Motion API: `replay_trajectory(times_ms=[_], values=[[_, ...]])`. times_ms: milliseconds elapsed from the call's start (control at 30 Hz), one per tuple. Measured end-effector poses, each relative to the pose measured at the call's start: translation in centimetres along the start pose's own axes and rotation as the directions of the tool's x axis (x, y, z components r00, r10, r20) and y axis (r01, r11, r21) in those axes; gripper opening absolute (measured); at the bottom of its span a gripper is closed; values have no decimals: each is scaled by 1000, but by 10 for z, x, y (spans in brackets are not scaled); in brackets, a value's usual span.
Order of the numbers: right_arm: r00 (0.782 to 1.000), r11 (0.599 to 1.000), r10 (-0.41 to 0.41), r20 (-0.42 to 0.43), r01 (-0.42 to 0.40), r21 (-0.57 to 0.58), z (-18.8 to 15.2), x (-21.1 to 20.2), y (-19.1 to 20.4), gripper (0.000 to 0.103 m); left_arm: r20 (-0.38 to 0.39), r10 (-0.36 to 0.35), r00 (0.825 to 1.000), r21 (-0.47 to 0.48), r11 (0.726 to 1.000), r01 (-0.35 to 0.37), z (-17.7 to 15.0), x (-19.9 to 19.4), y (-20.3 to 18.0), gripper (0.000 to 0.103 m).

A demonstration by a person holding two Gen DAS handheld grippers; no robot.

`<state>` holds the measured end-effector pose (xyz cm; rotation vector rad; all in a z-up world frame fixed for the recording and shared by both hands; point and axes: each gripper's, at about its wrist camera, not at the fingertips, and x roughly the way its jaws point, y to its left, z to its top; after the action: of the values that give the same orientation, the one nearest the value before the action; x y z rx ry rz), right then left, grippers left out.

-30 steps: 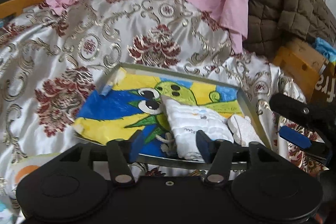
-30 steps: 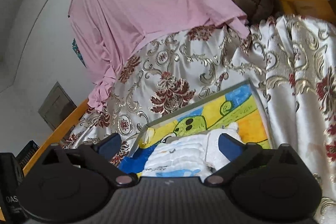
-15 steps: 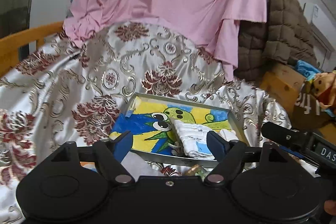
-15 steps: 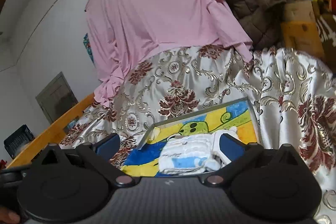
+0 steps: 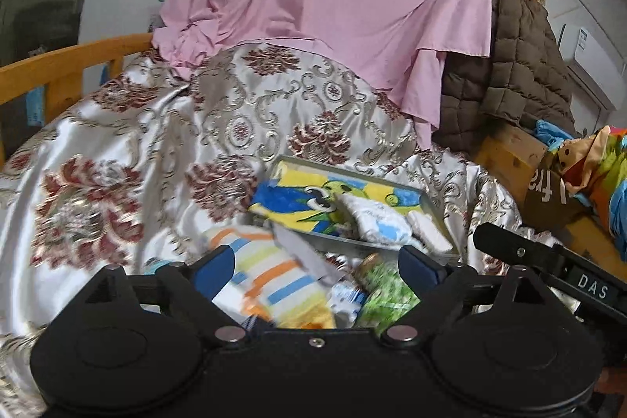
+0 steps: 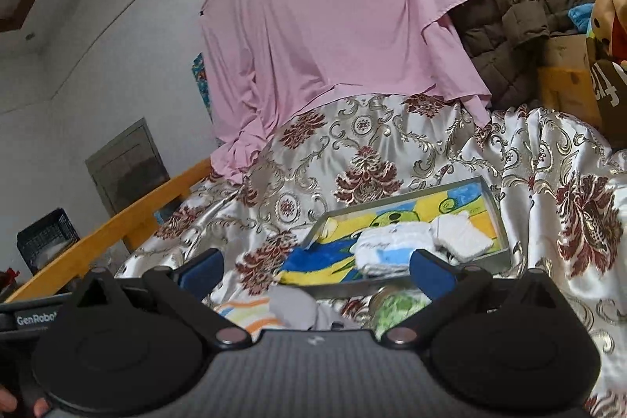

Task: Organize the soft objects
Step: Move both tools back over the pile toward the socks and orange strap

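Both tools gape wide and hold nothing: the left tool (image 5: 315,267) hangs over a striped cloth (image 5: 270,279) and a green packet (image 5: 386,290) on the bed, the right tool (image 6: 315,271) alongside. Folded white cloths (image 6: 392,247) already lie in the tray (image 6: 505,257). I reckon that slippery satin bedspread (image 5: 117,159) could let the tray slide or tip if bumped
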<state>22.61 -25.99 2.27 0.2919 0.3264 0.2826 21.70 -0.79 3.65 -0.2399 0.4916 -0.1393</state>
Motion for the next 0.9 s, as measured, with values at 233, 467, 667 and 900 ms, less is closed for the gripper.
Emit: replay_trajectory(times_ms=[233,467,667,900], values=[[1000,999,19,-22,-20,-44,-15,-7,29,103,34,46,998,0,999,-46,-19,-32,24,96],[999,995,17,-38,-21,-98,-42,-15,51,103,58,85,995,15,996,-86,-40,-45,45,100],[998,983,24,-57,-34,-181,-73,-25,65,103,41,91,995,54,994,-93,-61,-41,63,101],[988,960,2,-153,-45,-276,-95,-9,80,103,-29,94,995,76,993,-91,-82,-23,82,101]])
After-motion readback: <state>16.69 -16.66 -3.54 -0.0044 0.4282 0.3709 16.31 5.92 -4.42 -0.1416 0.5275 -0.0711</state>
